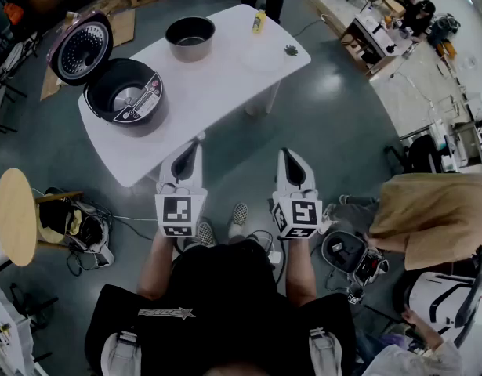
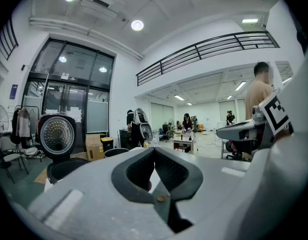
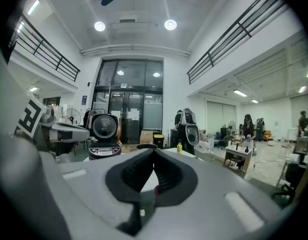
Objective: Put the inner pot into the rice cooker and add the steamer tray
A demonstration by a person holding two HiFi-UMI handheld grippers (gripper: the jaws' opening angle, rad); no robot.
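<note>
Well, nothing of the task is done yet: I judge that the first step, fetching the inner pot, is not begun. The inner pot (image 1: 190, 37) stands at the far side of the white tabletop (image 1: 225, 81), apart from the rice cooker (image 1: 125, 92), which sits at the left end with its lid (image 1: 81, 48) up and its well empty. A pale round thing (image 1: 262, 56) right of the pot may be the steamer tray; I cannot tell for sure. The left tongs (image 1: 197, 141) and the right tongs (image 1: 285, 153) are both closed on nothing, near the tabletop's near edge. Next I must open one pair, reach to the pot's rim and grip it firmly, as the smooth wall could slip.
</note>
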